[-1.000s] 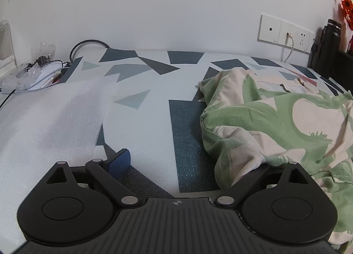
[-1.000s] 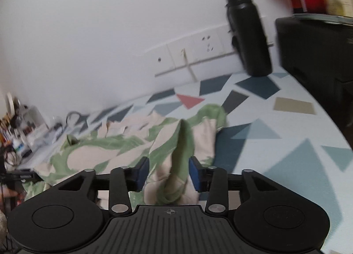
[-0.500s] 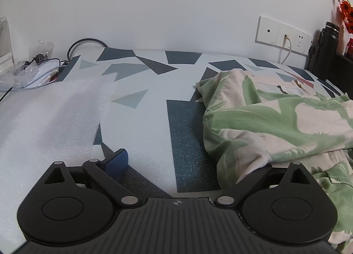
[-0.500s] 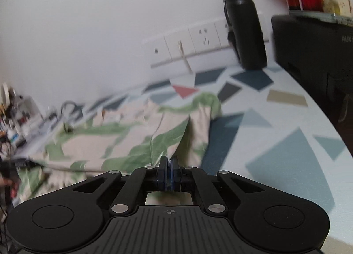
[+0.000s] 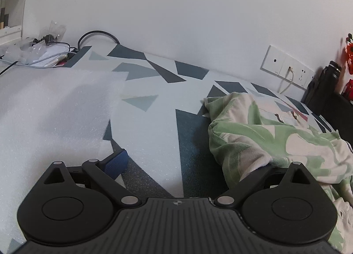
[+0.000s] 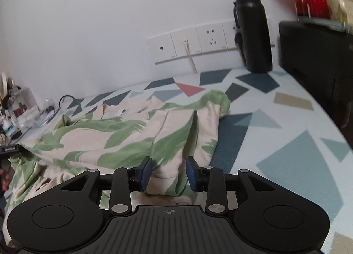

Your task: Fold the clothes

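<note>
Cream garment (image 6: 136, 137) with green leaf print, rumpled, partly folded, lying on the patterned tabletop (image 6: 286, 134)

Garment (image 6: 136, 134) on table (image 6: 293, 150); bottle (image 6: 253, 31) behind.

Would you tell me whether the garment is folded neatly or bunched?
Bunched: the green-and-cream garment lies in rumpled, uneven folds on the patterned table.
</note>
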